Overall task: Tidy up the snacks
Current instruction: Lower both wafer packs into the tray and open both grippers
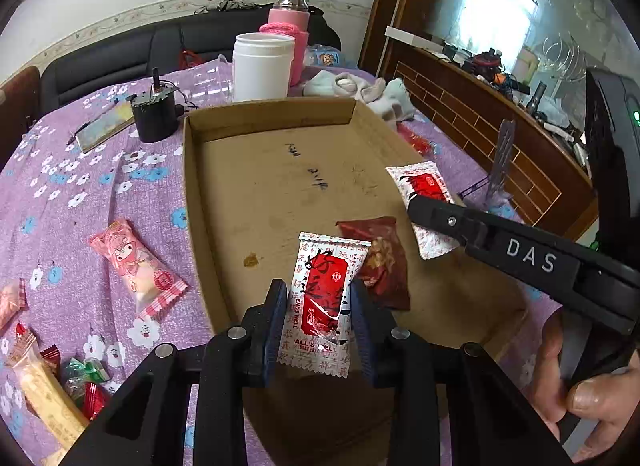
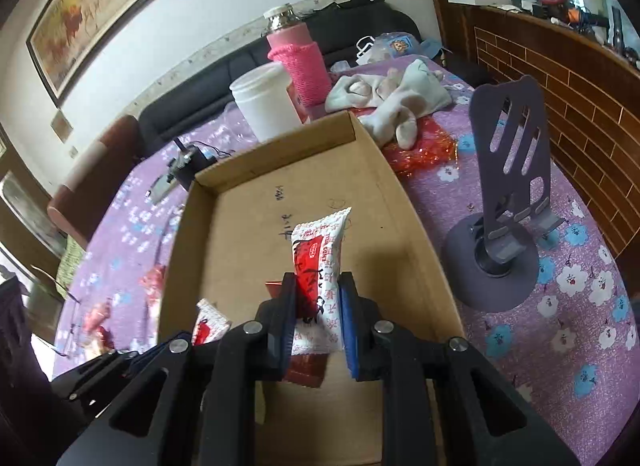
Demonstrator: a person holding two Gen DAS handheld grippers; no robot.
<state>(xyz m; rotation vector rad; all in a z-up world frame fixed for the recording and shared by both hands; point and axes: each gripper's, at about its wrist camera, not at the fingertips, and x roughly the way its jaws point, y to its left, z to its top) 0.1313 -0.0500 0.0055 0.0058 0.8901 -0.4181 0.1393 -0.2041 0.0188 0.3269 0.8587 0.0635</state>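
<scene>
Two red-and-white snack packets in hand, both over the cardboard tray (image 1: 192, 201): left gripper (image 1: 319, 306) clamped on one packet (image 1: 320, 298), right gripper (image 2: 317, 308) clamped on another (image 2: 318, 250). Dark red packet (image 1: 384, 262) already lies in tray. Step: drop-off. Next, prob. lower w/ care, spread jaws, then fetch pink packet (image 1: 136, 266) off tablecloth (image 1: 80, 169).

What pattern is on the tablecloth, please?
Purple tablecloth with white and blue flowers; clearest in the right wrist view.
</scene>
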